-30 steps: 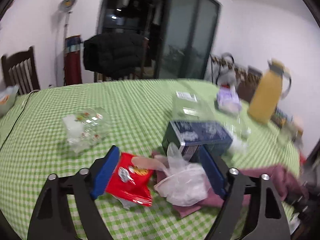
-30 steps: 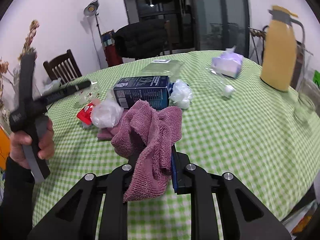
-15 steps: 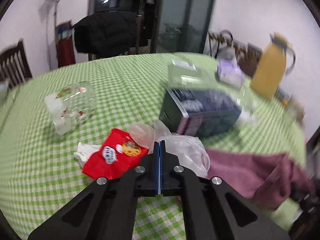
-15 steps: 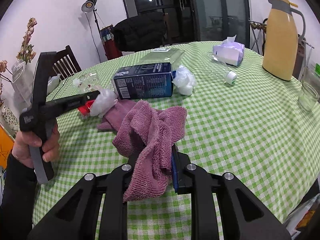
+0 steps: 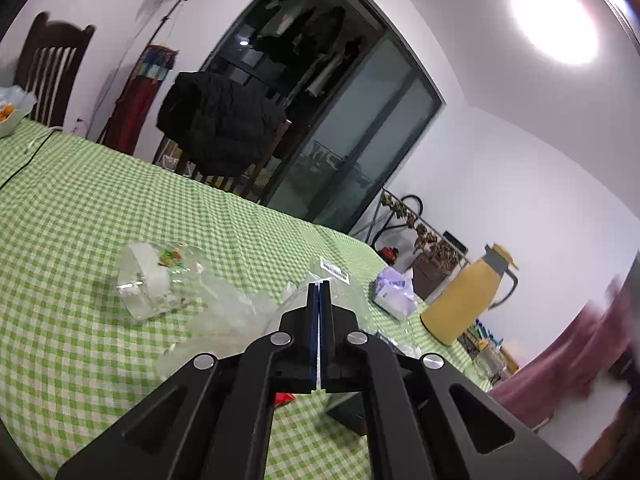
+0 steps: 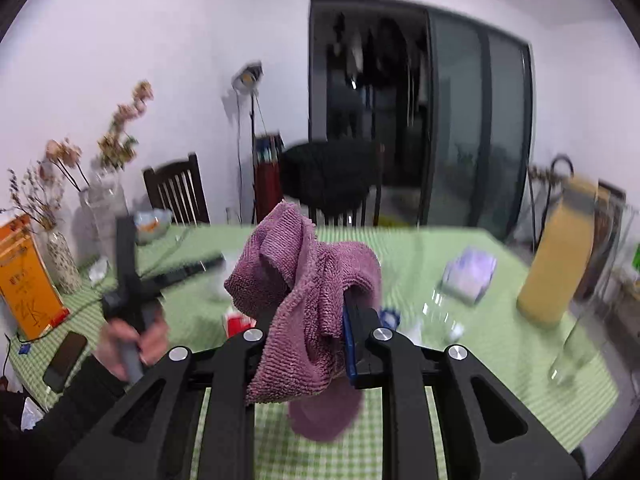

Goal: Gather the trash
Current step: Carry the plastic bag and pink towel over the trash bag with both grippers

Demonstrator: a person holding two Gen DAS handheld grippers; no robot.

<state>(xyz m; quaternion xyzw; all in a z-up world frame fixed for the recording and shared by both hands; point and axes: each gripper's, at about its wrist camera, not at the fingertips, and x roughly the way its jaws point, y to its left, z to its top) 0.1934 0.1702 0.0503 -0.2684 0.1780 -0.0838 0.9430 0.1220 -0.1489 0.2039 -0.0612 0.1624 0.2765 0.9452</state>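
My left gripper [image 5: 319, 286] is shut on a thin clear plastic bag [image 5: 236, 312], which billows behind the fingers above the green checked table [image 5: 80, 208]. Under the jaws peek a red snack wrapper [image 5: 282, 398] and a corner of a dark box [image 5: 348, 412]. A crumpled clear plastic container [image 5: 148, 280] lies to the left. My right gripper [image 6: 308, 320] is shut on a purple cloth [image 6: 304, 280] that hangs clear of the table. In the right wrist view a hand [image 6: 132, 340] holds the left gripper [image 6: 216, 262] at the left, blurred.
A yellow jug [image 6: 560, 256], a purple tissue pack [image 6: 470, 276], a clear bottle [image 6: 440, 312] and a glass [image 6: 572, 356] stand to the right. An orange box [image 6: 28, 280], vases of dried flowers [image 6: 60, 260] and a phone [image 6: 66, 360] line the left edge. Chairs stand behind the table.
The left jaws closed on the plastic bag and lifted it off the table, tilting upward. The right gripper rose with the purple cloth, which now hangs free.
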